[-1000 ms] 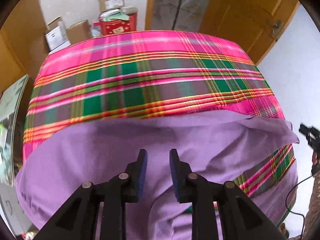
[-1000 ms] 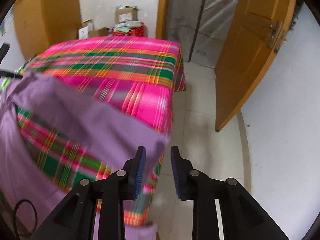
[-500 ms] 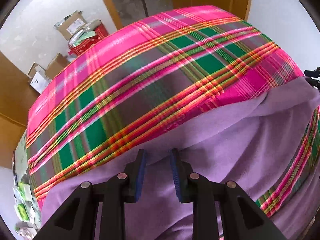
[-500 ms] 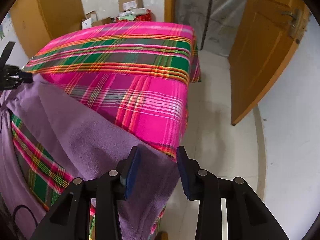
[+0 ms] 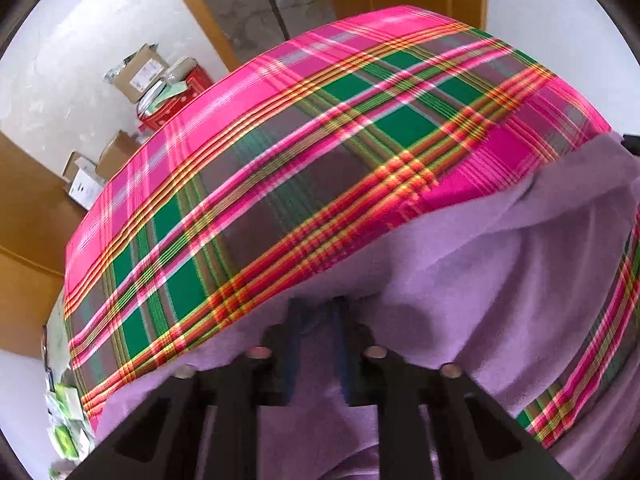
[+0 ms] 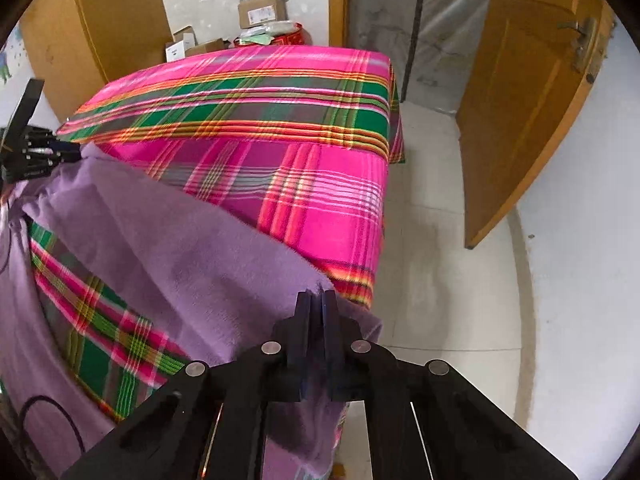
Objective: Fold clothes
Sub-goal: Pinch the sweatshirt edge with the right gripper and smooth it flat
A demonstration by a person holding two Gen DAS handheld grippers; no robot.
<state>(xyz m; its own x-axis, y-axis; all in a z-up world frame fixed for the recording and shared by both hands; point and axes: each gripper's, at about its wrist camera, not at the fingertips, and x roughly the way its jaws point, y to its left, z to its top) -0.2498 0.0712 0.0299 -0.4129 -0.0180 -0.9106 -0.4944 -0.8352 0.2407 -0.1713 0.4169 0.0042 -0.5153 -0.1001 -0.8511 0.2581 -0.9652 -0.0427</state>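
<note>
bright even daylight | soft shadows | left view motion-blurred | right view sharp | fisheye warp + dark corners

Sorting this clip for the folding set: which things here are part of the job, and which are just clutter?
Part of the job:
purple garment
right gripper, shut on its corner
left gripper, at its edge
plaid-covered table

Just lying about:
cardboard boxes
red tin
wooden door
</note>
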